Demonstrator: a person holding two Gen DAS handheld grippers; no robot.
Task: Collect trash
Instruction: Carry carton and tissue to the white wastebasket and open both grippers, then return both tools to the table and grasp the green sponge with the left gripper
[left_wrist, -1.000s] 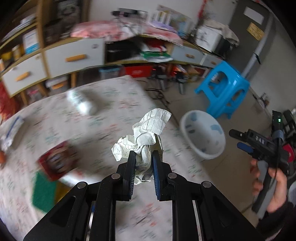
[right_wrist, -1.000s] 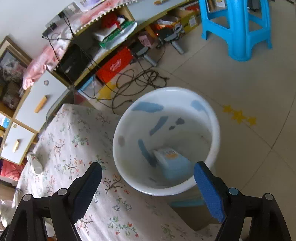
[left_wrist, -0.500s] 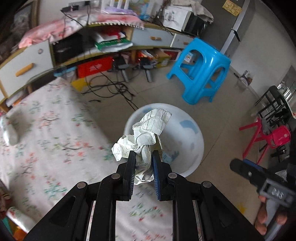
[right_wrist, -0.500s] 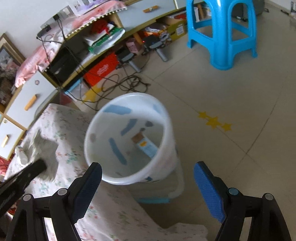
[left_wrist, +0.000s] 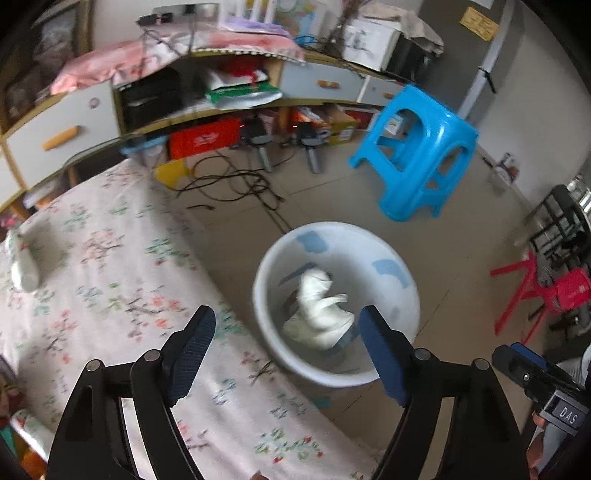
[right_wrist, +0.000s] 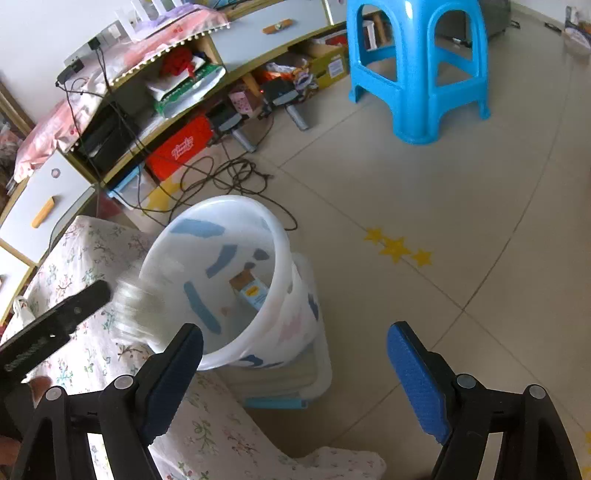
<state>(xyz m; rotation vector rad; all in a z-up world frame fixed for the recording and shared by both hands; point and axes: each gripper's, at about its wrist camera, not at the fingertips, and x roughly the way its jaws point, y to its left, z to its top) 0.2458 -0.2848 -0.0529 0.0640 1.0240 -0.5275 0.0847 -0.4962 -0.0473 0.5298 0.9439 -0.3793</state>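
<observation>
My left gripper (left_wrist: 286, 350) gapes wide with nothing between its ribbed blue pads, as does my right gripper (right_wrist: 295, 369). Just beyond them, the crumpled white paper (left_wrist: 319, 310) lies blurred inside the round, smooth white plastic bin (left_wrist: 399, 354), beside the floral tablecloth (left_wrist: 110, 266).

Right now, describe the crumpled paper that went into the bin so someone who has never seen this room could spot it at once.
Find the bright blue plastic stool on the tiled floor; nearer the floral-cloth table stands a round white plastic bin with blue patches. Inside it lies the crumpled white paper wad, a pale, creased lump, unlike the flat-sided small blue-and-orange carton beside it.
</observation>
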